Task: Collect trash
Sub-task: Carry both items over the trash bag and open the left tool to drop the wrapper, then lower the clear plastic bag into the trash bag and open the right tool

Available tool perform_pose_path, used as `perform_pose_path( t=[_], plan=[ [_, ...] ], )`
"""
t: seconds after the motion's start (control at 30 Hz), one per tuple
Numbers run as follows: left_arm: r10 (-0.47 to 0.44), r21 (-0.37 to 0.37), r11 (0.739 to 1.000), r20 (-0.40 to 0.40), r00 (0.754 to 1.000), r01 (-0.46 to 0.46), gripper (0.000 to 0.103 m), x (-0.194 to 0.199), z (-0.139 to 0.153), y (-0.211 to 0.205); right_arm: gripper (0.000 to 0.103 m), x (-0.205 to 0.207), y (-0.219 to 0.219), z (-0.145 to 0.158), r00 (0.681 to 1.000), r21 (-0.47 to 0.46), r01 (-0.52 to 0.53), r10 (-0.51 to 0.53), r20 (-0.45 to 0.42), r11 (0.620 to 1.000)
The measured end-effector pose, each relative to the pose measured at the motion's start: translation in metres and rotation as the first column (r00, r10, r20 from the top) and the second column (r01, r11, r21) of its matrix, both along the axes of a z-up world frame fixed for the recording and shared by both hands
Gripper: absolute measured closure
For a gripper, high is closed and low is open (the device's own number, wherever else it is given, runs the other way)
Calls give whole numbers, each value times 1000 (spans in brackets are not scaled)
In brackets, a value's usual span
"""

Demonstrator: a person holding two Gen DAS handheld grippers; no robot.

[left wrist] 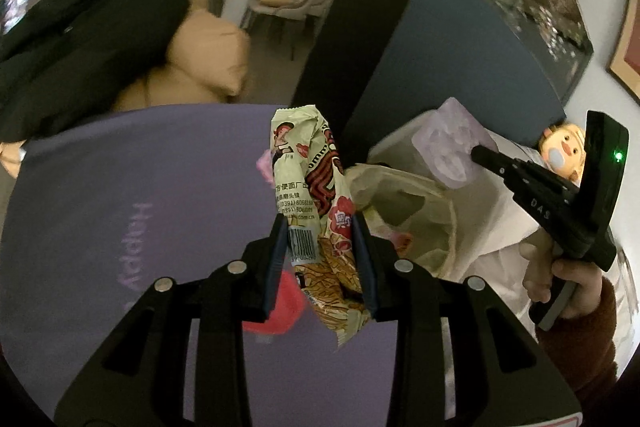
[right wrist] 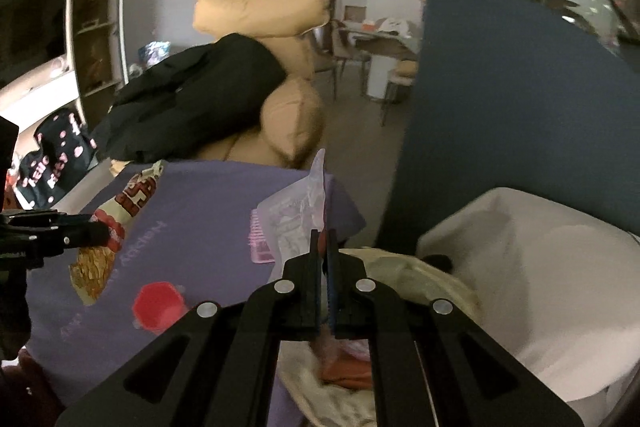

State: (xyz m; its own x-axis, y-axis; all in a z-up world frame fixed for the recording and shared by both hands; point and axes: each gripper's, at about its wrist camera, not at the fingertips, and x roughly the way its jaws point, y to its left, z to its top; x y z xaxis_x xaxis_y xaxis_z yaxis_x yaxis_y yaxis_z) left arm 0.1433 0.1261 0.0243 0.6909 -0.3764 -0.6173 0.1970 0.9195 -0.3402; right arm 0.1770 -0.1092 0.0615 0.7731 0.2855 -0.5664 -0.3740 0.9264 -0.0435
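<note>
a purple counter [left wrist: 100, 187] lies under both claws, with a cream trash bag [left wrist: 404, 195] open at its right edge. the left claw [left wrist: 322, 259] pinches a noodle wrapper [left wrist: 308, 187] standing lengthwise. the right claw [right wrist: 325, 251], nearer the bag, is clamped tight on a clear wrapper [right wrist: 296, 211]. a red lid [right wrist: 156, 305] lies below.
</note>
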Motion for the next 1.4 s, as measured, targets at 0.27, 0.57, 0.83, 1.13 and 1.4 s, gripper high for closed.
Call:
perform_pose_path(
  t=[0.27, 0.57, 0.83, 1.13, 1.4],
  plan=[
    [-119, 9, 993, 38, 992, 119, 72, 16, 1, -59, 98, -2, -60, 8, 993, 13, 109, -110, 33, 994],
    [-216, 57, 975, 5, 976, 215, 72, 49, -17, -128, 98, -6, -118, -5, 977, 48, 208, -209, 34, 977],
    [-230, 72, 970, -35, 972, 232, 72, 79, -38, -158, 98, -8, -152, -26, 965, 54, 261, -262, 5, 964],
    [-207, 21, 978, -67, 976, 209, 59, 101, -56, -156, 98, -1, -149, -40, 964, 60, 265, -264, -29, 962],
    [-140, 47, 989, -35, 990, 142, 50, 92, -50, -134, 98, 6, -128, -48, 973, 65, 228, -225, -48, 971]
  ],
)
